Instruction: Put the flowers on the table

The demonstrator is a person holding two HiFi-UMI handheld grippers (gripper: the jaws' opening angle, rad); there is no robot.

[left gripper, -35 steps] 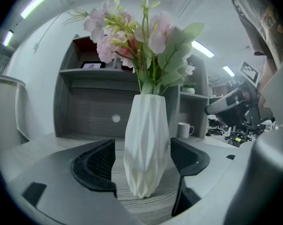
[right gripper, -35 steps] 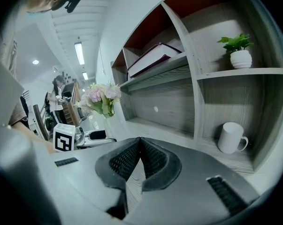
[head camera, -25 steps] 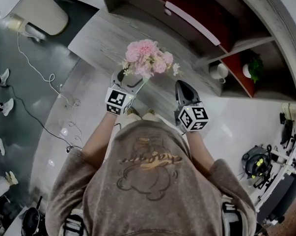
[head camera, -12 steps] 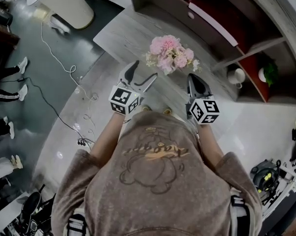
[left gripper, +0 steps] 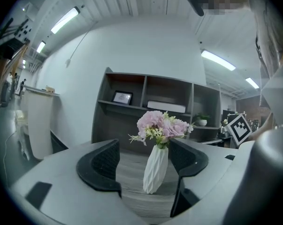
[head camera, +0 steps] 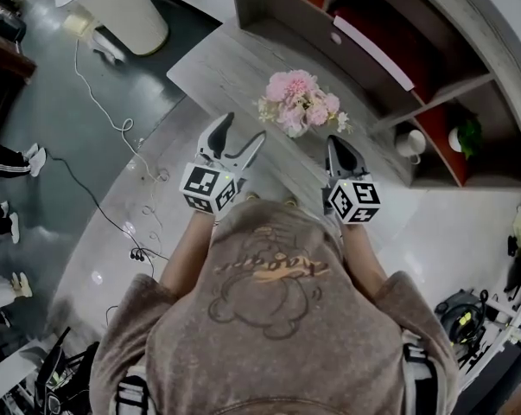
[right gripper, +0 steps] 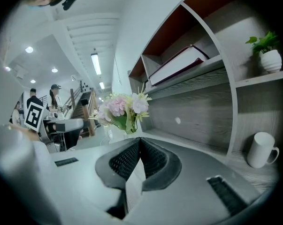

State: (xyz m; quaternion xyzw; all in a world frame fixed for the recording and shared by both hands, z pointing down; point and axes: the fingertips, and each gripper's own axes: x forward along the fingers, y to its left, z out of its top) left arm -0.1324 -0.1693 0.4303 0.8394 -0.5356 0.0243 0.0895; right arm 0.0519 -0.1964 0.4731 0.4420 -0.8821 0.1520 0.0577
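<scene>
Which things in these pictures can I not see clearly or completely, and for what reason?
- Head view: the flowers cover the vase completely.
- Right gripper view: the body of the right gripper hides the foot of the vase.
- Left gripper view: the framed picture is too small for its content to be made out.

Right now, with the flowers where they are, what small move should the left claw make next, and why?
Probably pull the left claw straight back from the vase. The vase stands upright on the table with the flowers in it, and the claw's jaws are apart, touching nothing, so the placing looks done. The right claw is shut and empty.
</scene>
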